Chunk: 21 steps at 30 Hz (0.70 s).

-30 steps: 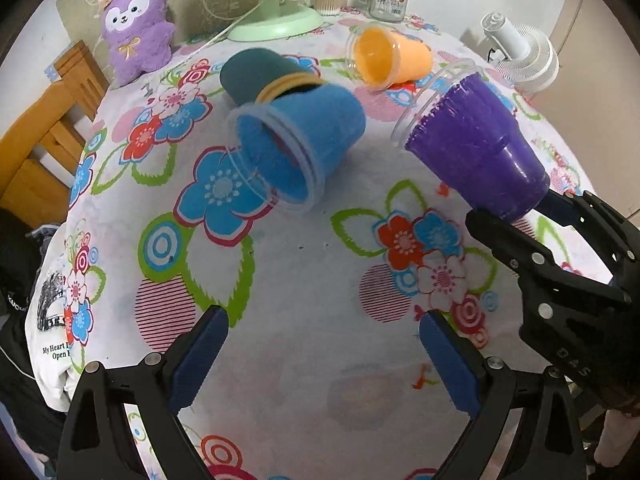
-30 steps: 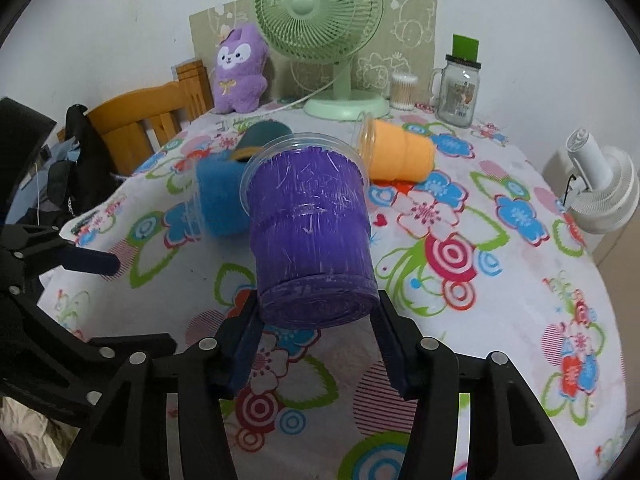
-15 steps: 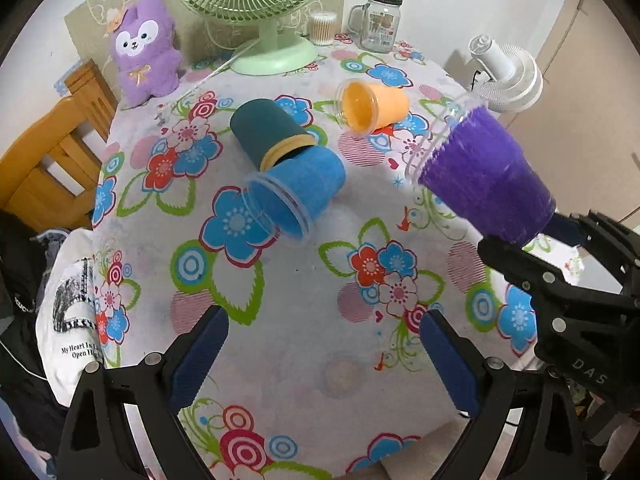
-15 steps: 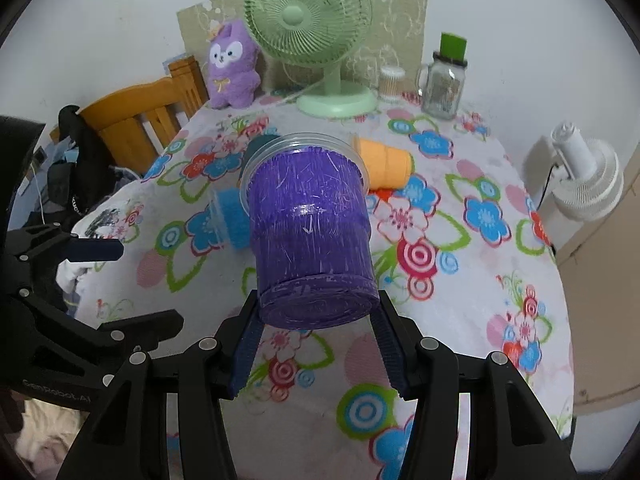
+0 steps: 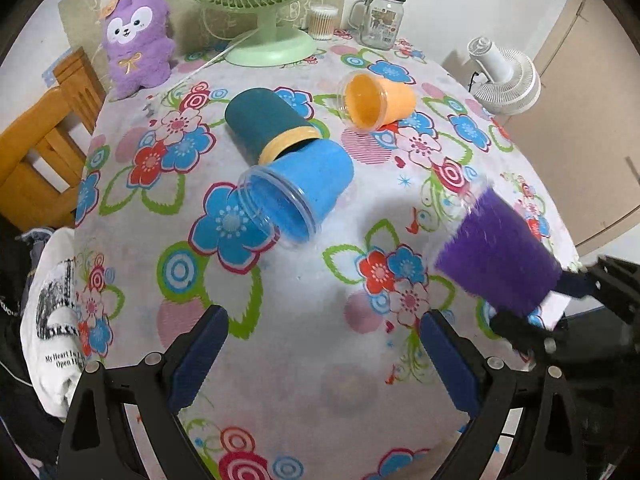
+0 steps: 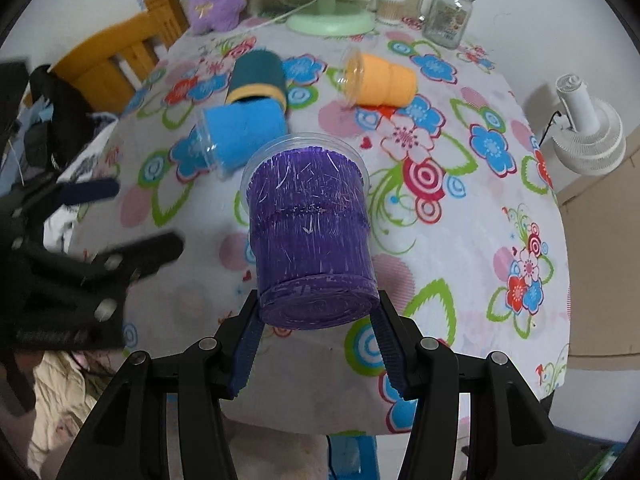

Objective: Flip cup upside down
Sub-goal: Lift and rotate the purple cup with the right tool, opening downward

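My right gripper (image 6: 316, 320) is shut on the base of a purple cup (image 6: 310, 232) and holds it above the table, rim pointing away and tilted down toward the cloth. The same cup shows in the left wrist view (image 5: 496, 256) at the right, with the right gripper (image 5: 560, 300) behind it. My left gripper (image 5: 320, 340) is open and empty above the near table; it also shows in the right wrist view (image 6: 112, 220). A blue cup (image 5: 296, 196), a dark teal cup (image 5: 264, 120) and an orange cup (image 5: 376, 100) lie on their sides.
The table has a flowered cloth (image 5: 280, 300). At the back stand a green fan (image 5: 272, 44), a purple plush toy (image 5: 136, 40), a glass jar with a green lid (image 5: 384, 16) and a small cotton-swab box (image 5: 322, 20). A white fan (image 5: 504, 76) is at the right, a wooden chair (image 5: 36, 152) at the left.
The right gripper has tipped the purple cup's rim downward and lowered it toward the table. The left gripper has stayed open. The other cups have not moved.
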### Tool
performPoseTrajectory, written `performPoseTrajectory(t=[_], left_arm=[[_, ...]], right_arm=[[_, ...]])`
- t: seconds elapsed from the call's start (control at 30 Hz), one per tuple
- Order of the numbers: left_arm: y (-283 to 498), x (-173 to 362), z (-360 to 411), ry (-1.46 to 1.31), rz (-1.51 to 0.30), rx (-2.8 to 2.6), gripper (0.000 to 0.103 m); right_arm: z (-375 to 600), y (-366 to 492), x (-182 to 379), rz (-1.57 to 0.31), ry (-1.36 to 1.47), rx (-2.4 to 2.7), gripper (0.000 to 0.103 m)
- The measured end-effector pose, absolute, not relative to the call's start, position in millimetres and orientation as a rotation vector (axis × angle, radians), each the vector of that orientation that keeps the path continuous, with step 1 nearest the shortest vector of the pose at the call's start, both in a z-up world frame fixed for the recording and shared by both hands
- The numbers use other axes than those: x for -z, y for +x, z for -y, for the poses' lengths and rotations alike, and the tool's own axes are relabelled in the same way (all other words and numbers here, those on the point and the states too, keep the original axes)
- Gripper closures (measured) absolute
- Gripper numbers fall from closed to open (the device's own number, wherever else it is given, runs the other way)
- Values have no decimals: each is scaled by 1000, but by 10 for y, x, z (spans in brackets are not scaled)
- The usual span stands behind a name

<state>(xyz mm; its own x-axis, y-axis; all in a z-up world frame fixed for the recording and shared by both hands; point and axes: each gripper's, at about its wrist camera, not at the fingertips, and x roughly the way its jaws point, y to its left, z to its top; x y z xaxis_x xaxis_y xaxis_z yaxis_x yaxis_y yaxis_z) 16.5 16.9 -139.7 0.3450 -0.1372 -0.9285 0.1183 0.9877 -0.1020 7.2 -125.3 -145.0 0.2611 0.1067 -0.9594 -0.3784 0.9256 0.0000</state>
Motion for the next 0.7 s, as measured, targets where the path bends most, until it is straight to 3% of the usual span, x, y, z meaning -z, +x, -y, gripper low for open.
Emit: performPoseTrajectory(t=[0.7], left_arm=[[651, 1794, -57, -43, -1293, 115, 6]], right_arm=[[1257, 491, 1541, -1309, -264, -488, 48]])
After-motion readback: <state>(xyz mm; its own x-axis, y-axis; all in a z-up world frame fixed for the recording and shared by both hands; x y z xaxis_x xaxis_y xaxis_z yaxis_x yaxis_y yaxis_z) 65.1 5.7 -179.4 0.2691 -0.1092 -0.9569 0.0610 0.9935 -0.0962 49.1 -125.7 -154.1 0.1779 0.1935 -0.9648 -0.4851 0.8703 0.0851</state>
